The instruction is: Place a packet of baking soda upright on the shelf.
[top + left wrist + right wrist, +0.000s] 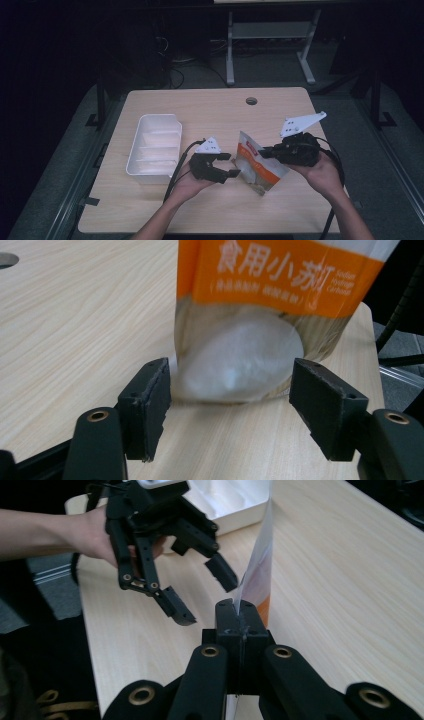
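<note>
An orange and white pouch point(257, 167) with a clear lower part full of white powder stands tilted near the table's middle front. My right gripper point(265, 151) is shut on its upper edge; in the right gripper view the jaws point(239, 625) pinch the thin edge of the pouch point(257, 575). My left gripper point(230, 165) is open just left of the pouch. In the left gripper view the pouch's bulging bottom point(240, 355) sits just beyond the two spread pads point(150, 400), which do not press on it. The left gripper point(202, 595) also appears in the right gripper view.
A white compartmented tray point(134, 160) lies at the left of the wooden table point(210, 110). A round cable hole point(251, 101) is at the back. Cables trail from both grippers toward the front edge. Dark floor and a desk frame lie beyond.
</note>
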Demonstrator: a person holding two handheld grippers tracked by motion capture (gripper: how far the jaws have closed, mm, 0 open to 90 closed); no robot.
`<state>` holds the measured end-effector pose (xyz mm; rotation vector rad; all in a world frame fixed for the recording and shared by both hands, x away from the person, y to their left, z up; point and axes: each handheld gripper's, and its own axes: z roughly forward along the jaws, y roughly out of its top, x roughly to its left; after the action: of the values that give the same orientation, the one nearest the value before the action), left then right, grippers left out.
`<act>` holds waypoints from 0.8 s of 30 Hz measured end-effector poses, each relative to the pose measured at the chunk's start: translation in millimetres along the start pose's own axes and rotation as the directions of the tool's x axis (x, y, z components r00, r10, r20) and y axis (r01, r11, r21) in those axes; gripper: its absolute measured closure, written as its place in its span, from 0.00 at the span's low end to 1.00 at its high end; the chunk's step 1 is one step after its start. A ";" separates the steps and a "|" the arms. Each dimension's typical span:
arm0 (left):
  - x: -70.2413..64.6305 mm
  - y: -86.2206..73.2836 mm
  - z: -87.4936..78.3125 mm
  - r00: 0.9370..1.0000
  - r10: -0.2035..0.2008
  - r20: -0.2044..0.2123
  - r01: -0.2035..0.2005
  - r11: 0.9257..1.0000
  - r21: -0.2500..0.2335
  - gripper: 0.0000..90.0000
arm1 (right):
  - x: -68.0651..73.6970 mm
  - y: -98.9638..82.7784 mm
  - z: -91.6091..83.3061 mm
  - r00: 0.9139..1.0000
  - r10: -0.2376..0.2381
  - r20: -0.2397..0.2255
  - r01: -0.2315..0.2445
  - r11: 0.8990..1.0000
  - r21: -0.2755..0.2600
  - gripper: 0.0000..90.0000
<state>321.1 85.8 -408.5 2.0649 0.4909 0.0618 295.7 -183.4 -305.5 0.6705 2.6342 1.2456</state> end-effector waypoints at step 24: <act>-0.4 -2.1 -0.2 0.999 0.039 0.038 -0.040 0.999 0.035 0.94 | -2.4 -13.0 6.1 0.998 0.005 -0.057 -0.007 0.999 -0.047 0.70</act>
<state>320.0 86.7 -410.1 2.1068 0.4311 0.0386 295.4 -187.5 -319.5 0.6452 2.6399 1.3436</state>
